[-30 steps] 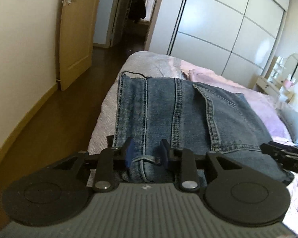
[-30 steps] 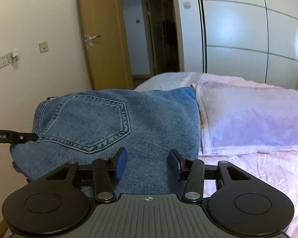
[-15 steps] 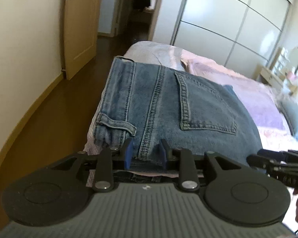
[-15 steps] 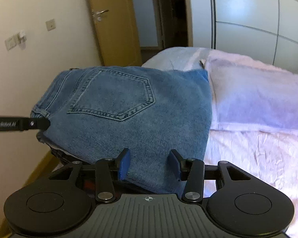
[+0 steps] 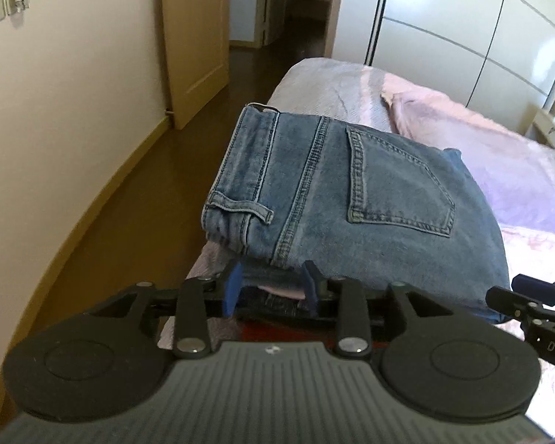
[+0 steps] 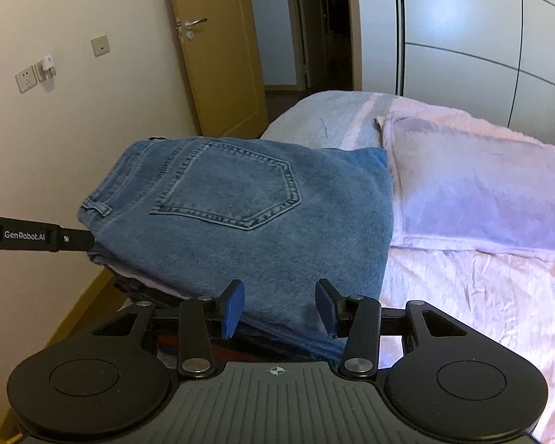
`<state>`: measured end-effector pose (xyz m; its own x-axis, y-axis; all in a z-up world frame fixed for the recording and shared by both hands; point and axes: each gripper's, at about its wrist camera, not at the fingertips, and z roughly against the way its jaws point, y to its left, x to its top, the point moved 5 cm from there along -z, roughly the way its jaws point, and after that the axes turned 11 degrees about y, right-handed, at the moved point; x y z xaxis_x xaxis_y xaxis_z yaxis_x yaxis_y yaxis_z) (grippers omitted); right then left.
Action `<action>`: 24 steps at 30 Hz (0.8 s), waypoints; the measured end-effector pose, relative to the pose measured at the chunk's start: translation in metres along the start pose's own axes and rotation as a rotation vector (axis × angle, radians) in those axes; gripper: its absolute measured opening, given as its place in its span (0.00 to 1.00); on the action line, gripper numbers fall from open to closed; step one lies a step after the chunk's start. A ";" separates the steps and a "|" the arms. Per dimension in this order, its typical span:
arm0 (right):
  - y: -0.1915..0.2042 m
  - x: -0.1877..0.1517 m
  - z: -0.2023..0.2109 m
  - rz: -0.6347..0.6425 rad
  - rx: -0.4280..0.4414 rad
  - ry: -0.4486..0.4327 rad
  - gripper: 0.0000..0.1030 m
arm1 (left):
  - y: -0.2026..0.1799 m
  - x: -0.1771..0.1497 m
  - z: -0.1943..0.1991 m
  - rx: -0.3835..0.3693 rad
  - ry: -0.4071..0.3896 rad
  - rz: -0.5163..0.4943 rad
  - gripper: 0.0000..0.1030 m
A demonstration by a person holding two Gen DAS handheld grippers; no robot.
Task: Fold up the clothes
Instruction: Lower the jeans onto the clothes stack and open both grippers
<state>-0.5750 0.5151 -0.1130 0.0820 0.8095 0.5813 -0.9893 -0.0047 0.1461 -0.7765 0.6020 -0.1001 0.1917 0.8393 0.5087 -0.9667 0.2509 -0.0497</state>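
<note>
Bedroom: cream wall, open wooden door (image 6: 218, 63), white sliding wardrobe (image 5: 444, 37), dark floor. Bed with pale pink textured cover (image 6: 473, 296); folded lilac-pink blanket (image 6: 481, 192) on its far right part.

Folded blue denim jeans (image 5: 351, 199), back pocket up, lie on top of a stack of folded garments (image 5: 277, 292) at the bed's near left edge, just beside the blanket.

Left gripper (image 5: 272, 288): black, blue-padded jaws parted moderately and holding nothing, level with the stack's near edge, below the jeans' waistband end.

Right gripper (image 6: 277, 309): jaws parted wide, empty, above the jeans' near folded edge, pointing across the bed.
</note>
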 end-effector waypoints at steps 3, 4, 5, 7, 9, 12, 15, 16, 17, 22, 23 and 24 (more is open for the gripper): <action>0.003 -0.002 0.008 -0.017 0.012 0.024 0.54 | -0.008 -0.003 0.010 0.050 0.026 0.001 0.39; 0.004 -0.003 0.011 -0.020 0.015 0.033 0.65 | -0.011 -0.005 0.014 0.067 0.035 0.001 0.40; 0.005 -0.005 0.015 -0.022 0.018 0.039 0.67 | -0.013 -0.006 0.017 0.084 0.043 0.001 0.41; 0.007 -0.008 0.023 -0.022 0.016 0.042 0.68 | -0.019 -0.008 0.024 0.118 0.061 0.002 0.44; 0.008 -0.010 0.030 -0.025 0.002 0.057 0.68 | -0.024 -0.014 0.035 0.143 0.068 -0.001 0.46; 0.010 -0.015 0.042 -0.022 -0.025 0.067 0.68 | -0.032 -0.022 0.052 0.156 0.067 -0.004 0.49; 0.010 -0.022 0.056 -0.016 -0.050 0.065 0.68 | -0.038 -0.028 0.067 0.154 0.052 -0.001 0.57; 0.009 -0.024 0.060 -0.022 -0.053 0.062 0.68 | -0.041 -0.030 0.072 0.154 0.047 0.000 0.58; 0.008 -0.027 0.065 -0.028 -0.056 0.060 0.68 | -0.043 -0.032 0.077 0.154 0.042 0.001 0.58; 0.001 -0.041 0.083 -0.078 -0.061 0.062 0.68 | -0.055 -0.049 0.086 0.160 0.048 -0.006 0.60; -0.001 -0.044 0.087 -0.084 -0.067 0.061 0.68 | -0.058 -0.053 0.087 0.161 0.049 -0.008 0.60; -0.002 -0.048 0.091 -0.092 -0.073 0.058 0.68 | -0.060 -0.056 0.088 0.162 0.051 -0.009 0.60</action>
<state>-0.5659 0.4224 -0.0686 0.1677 0.8370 0.5208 -0.9842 0.1120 0.1371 -0.7442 0.4974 -0.0499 0.2050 0.8619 0.4638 -0.9788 0.1810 0.0963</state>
